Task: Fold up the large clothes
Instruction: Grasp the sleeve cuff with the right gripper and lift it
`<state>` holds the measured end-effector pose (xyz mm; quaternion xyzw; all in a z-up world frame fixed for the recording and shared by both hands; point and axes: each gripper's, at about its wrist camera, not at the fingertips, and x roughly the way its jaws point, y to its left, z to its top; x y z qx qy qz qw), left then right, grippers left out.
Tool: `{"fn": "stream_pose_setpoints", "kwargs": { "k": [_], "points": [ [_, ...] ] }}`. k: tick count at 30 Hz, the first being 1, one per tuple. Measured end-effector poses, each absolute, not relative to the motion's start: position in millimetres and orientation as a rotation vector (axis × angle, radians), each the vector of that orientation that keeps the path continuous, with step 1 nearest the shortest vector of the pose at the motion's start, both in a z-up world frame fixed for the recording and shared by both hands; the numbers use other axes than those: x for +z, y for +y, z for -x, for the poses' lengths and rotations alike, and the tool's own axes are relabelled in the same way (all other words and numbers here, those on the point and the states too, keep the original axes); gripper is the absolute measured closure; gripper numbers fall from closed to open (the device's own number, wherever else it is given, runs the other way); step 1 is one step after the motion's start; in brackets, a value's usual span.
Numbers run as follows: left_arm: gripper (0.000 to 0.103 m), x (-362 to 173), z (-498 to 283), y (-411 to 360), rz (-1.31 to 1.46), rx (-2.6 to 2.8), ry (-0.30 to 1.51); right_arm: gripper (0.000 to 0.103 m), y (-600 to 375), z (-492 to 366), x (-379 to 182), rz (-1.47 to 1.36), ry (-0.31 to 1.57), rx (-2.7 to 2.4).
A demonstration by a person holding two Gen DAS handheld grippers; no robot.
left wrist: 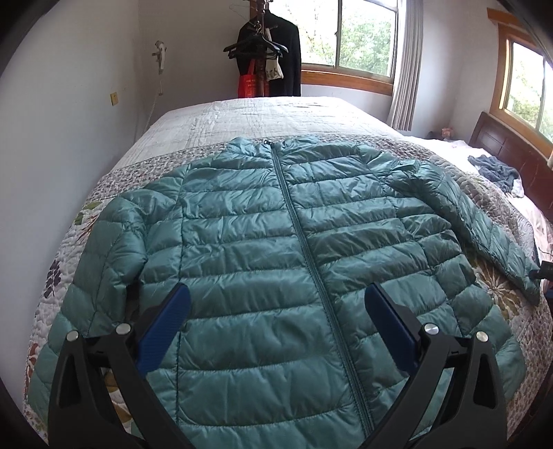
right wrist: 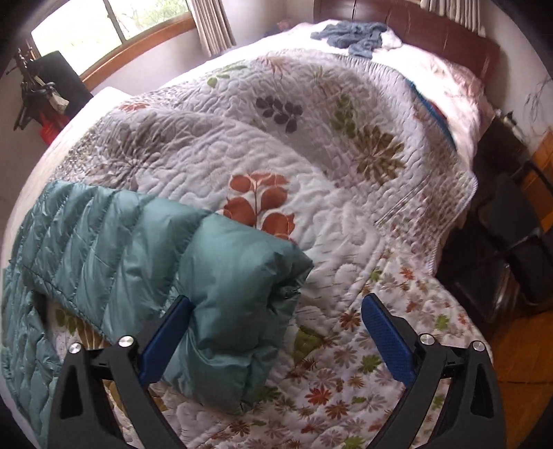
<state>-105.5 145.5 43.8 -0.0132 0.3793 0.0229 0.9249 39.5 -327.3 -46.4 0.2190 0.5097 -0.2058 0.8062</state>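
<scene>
A teal quilted puffer jacket (left wrist: 276,248) lies zipped and front-up on the bed, collar toward the far side, both sleeves spread outward. My left gripper (left wrist: 276,311) hovers open over the jacket's lower front, with the zip running between its blue pads (left wrist: 166,328). In the right wrist view the jacket's sleeve (right wrist: 138,248) stretches in from the left, its cuff end (right wrist: 235,317) lying between the open fingers of my right gripper (right wrist: 276,324), close to the left pad (right wrist: 166,338). The pads are apart and nothing is clamped.
The bed carries a floral quilted cover (right wrist: 311,172). A blue-grey crumpled garment (right wrist: 356,34) lies near the dark wooden headboard (right wrist: 432,27). A coat rack with dark clothes and a red bag (left wrist: 266,51) stands beyond the bed. The bed's right edge drops to a wooden floor with dark items (right wrist: 511,241).
</scene>
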Motion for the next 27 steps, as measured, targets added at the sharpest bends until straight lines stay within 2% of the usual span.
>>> {"fn": "stream_pose_setpoints", "kwargs": {
  "k": [3, 6, 9, 10, 13, 19, 27],
  "points": [
    [0.003, 41.5, 103.3, 148.2, 0.037, 0.055, 0.776, 0.009, -327.5, -44.8, -50.5, -0.478, 1.078, -0.429],
    [0.003, 38.7, 101.9, 153.6, 0.052, 0.063, 0.787, 0.025, -317.1, -51.1, -46.8, -0.453, 1.067, -0.405],
    [0.003, 36.7, 100.2, 158.5, 0.073, 0.071, 0.791, 0.051, -310.9, -64.0, -44.4, -0.452, 1.077, -0.387],
    [0.003, 36.2, 100.1, 160.0, 0.077, 0.072, 0.791, 0.064, -309.0, -69.2, -42.5, -0.444, 1.08, -0.379],
    [0.003, 35.4, 99.8, 162.8, 0.081, 0.075, 0.789, 0.086, -310.2, -79.5, -31.8, -0.459, 1.078, -0.35],
    [0.003, 34.2, 96.5, 169.5, 0.091, 0.087, 0.788, 0.089, -337.8, -100.6, 15.2, -0.357, 0.937, -0.553],
    [0.003, 35.3, 90.4, 188.0, 0.113, 0.075, 0.812, 0.091, -338.3, -157.1, 28.2, -0.384, 0.951, -0.577]
  ]
}}
